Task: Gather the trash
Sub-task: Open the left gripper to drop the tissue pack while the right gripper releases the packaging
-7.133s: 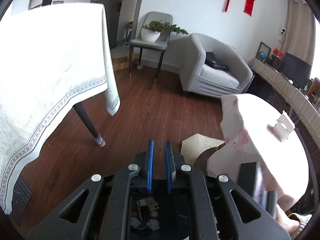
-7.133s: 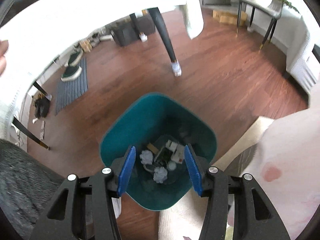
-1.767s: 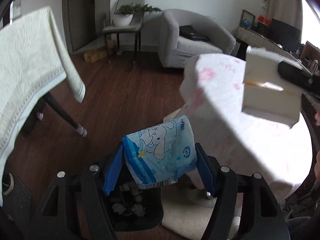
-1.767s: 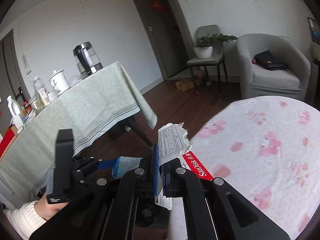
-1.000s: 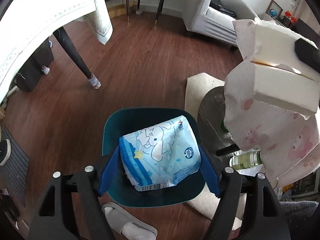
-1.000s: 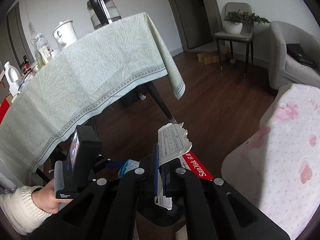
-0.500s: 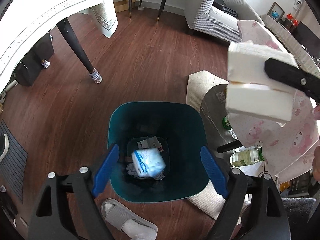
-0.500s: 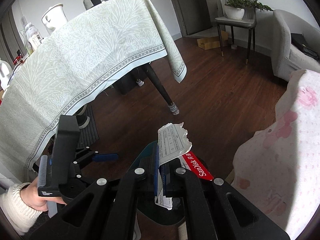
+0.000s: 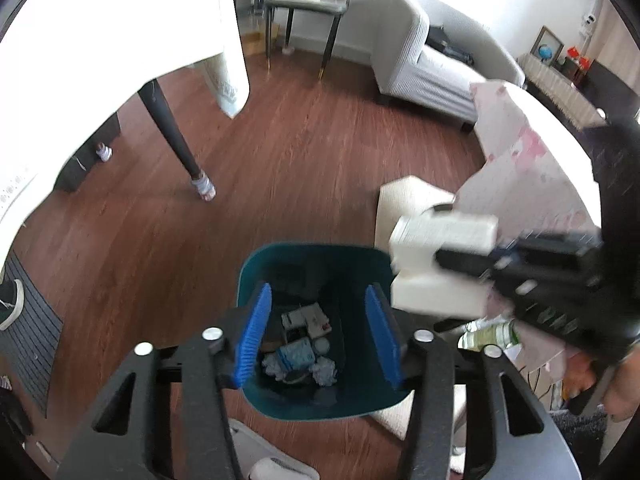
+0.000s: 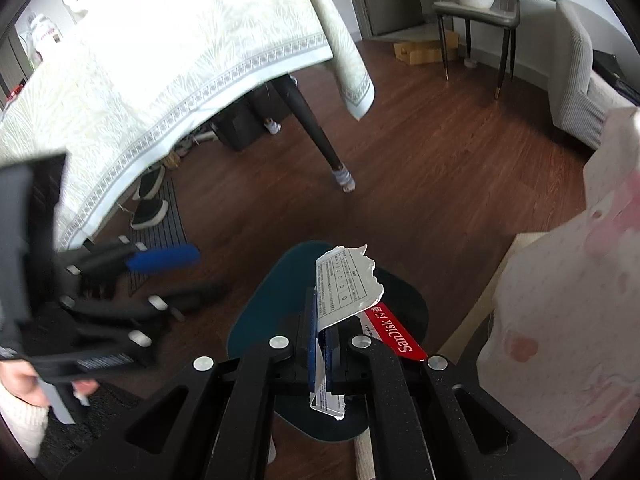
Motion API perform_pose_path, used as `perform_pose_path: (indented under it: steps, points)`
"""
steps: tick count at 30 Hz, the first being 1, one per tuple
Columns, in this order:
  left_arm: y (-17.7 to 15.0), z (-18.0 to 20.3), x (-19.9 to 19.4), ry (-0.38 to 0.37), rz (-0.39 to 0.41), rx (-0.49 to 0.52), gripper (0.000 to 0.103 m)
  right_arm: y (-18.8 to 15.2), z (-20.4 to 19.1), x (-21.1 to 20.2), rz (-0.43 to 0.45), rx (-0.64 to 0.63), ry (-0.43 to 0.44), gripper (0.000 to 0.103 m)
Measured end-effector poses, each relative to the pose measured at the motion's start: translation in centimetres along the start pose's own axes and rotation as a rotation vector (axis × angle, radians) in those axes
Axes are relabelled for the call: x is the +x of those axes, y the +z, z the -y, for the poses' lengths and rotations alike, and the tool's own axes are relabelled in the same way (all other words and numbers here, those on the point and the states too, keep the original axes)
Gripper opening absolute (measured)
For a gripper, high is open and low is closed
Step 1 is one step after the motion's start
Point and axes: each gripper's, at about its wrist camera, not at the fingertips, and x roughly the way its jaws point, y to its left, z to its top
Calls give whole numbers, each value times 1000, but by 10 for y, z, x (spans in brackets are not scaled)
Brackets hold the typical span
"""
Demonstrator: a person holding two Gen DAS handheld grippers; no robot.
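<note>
While the left gripper (image 9: 318, 334) hung spread and empty over one teal bin (image 9: 280, 264), the right gripper (image 10: 323, 346) clamped one torn white-and-red SanDisk package (image 10: 348, 280) above the bin's rim.

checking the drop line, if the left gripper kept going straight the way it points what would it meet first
Probably the trash pile in the teal bin: the open left gripper points down into its mouth, toward the blue packet and crumpled paper. Depth is unclear; nothing shows in between.
</note>
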Motion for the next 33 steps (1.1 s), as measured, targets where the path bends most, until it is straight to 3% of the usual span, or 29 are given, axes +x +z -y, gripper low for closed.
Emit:
perform_pose_path:
  steps: [3, 14, 17, 18, 19, 25, 31, 33]
  points:
    - [6, 4, -13, -3, 47, 8, 37, -5, -2, 9, -27, -6, 1, 3]
    - [25, 27, -58, -56, 179, 23, 25, -30, -13, 40, -143, -51, -32, 6]
    - [28, 32, -70, -52, 212, 29, 25, -38, -15, 39, -153, -64, -48, 27]
    - [29, 33, -73, -52, 219, 26, 25, -41, -16, 36, -148, -68, -51, 40]
    - [31, 35, -77, -58, 229, 21, 25, -43, -17, 32, -138, -72, -52, 43]
    - [38, 46, -93, -51, 266, 22, 25, -43, -19, -1, -57, -83, -75, 43]
    - [41, 59, -95, -42, 275, 22, 26, -37, -14, -63, 89, -87, -117, 44]
    - [40, 62, -91, -46, 264, 23, 30, -35, -6, -90, 154, -64, -133, 46]
